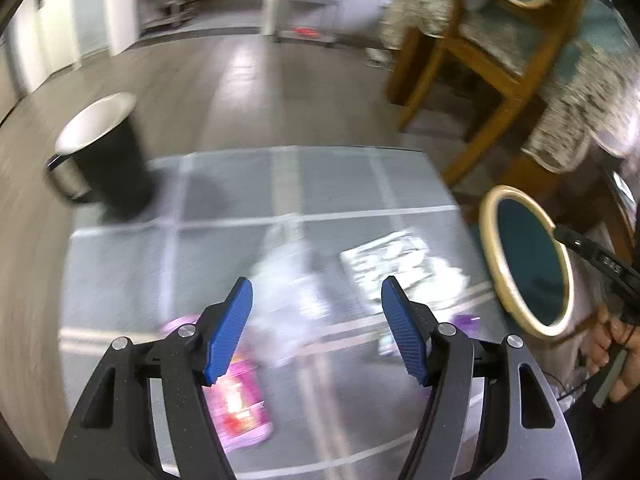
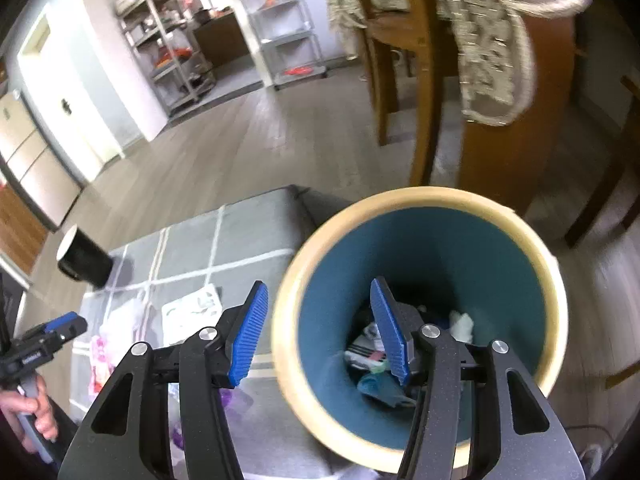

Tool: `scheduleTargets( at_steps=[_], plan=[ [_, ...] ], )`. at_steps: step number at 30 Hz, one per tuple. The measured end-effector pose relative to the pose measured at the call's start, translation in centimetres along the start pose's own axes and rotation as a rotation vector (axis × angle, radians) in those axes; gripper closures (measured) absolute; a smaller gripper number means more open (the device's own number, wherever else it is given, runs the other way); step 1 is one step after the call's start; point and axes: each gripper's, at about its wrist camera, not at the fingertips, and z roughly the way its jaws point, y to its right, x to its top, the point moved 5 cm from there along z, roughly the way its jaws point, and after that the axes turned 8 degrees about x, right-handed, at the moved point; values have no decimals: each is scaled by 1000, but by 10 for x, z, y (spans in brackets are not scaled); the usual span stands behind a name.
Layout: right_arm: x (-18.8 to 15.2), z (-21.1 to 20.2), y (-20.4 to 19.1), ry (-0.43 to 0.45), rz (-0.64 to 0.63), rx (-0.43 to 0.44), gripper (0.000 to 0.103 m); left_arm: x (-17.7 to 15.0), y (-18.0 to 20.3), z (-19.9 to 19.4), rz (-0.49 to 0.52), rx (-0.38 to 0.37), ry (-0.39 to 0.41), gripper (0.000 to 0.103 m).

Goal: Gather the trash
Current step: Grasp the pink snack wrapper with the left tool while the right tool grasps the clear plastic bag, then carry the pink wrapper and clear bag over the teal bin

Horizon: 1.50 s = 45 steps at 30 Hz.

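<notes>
Right wrist: empty, wide-open right gripper (image 2: 318, 330) above teal bin (image 2: 460, 248) holding crumpled trash (image 2: 376, 360).

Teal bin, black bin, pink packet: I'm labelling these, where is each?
teal bin (image 2: 424, 196), right wrist view, on its cream rim.
black bin (image 1: 116, 168), left wrist view, on its side wall.
pink packet (image 1: 240, 404), left wrist view, on its printed face.

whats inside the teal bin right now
The teal bin already holds a small heap of trash: crumpled white paper, a blue-green scrap and some printed wrappers. The right gripper covers part of the heap, so what lies under it or deeper cannot be seen.
</notes>
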Motion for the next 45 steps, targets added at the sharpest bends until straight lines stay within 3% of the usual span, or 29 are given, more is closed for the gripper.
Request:
scheduleTargets(
  at_steps=[7, 16, 18, 22, 23, 24, 35, 41, 43, 45],
  plan=[
    [-6, 23, -34, -55, -70, 30, 48, -23, -66, 8, -133, 76, -59, 37],
    [-21, 54, -79, -122, -140, 71, 48, -51, -67, 40, -130, 46, -156, 37],
    [-25, 61, -89, -140, -153, 84, 48, -55, -66, 45, -135, 33, -171, 41],
    [-32, 74, -118, -171, -189, 127, 48, -66, -66, 58, -125, 18, -217, 62],
    [-33, 77, -125, -175, -195, 137, 48, -67, -66, 58, -116, 30, -208, 81],
    [-35, 80, -134, -181, -205, 150, 48, -68, -66, 59, -114, 19, -215, 89],
    [-62, 107, -215, -252, -296, 267, 48, -65, -94, 36, -218, 20, -101, 93],
    [-79, 125, -236, -302, -325, 269, 48, -60, -97, 29, -246, 22, -74, 93],
    [-84, 129, -240, -314, -345, 262, 55, -63, -97, 26, -244, 20, -70, 93],
    [-89, 132, -243, -331, -373, 256, 73, -62, -97, 25, -238, 18, -67, 93]
  ],
)
